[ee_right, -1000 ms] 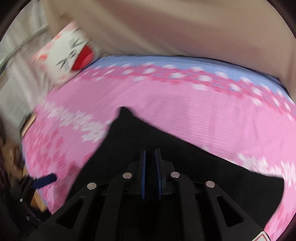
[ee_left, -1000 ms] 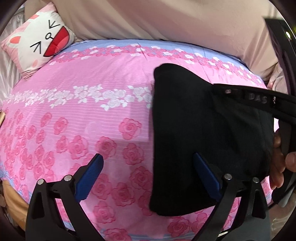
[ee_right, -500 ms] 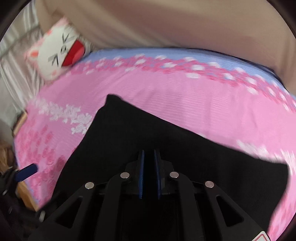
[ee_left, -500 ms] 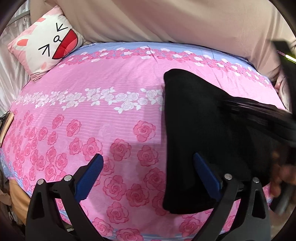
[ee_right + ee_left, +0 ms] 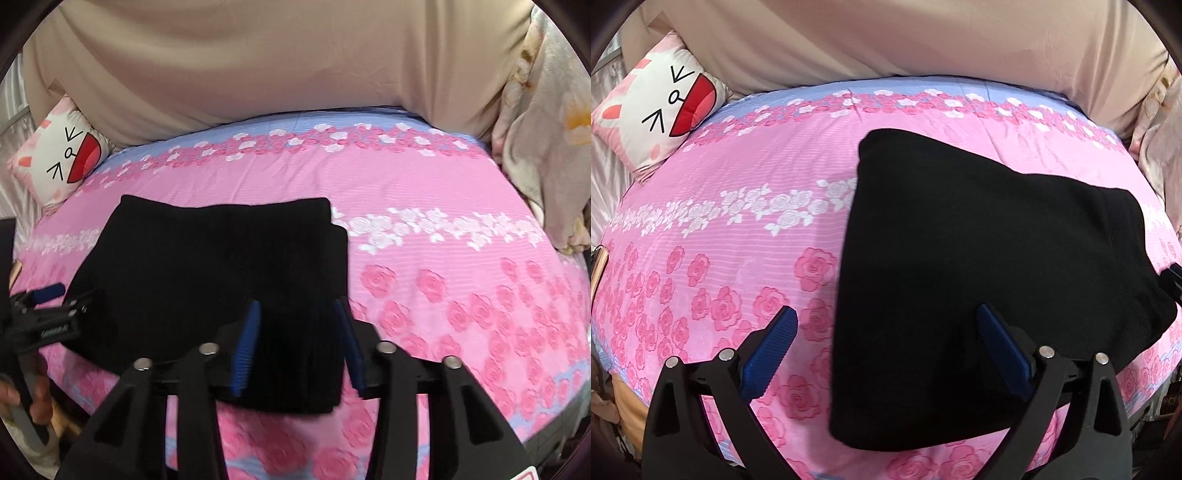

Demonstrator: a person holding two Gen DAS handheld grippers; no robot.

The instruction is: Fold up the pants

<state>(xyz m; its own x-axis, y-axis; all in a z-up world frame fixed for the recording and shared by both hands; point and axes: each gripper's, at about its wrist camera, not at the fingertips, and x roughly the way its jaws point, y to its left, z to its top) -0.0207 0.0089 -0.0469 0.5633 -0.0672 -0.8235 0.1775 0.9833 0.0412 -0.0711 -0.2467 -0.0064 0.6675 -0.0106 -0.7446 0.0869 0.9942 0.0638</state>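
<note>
Pink bedspread (image 5: pixel 443 229), folded pants (image 5: pixel 207 266) between opening right gripper (image 5: pixel 299 347) fingers

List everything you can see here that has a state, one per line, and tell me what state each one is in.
black pants: folded into a flat stack on the bedsheet, held by neither claw.
left claw: open, empty, its right finger over the pants.
right claw: jaws opening, the near edge of the pants between them, pads not pressing.
cat cushion: propped at the bed's far left corner.
bedsheet: spread smooth.
</note>
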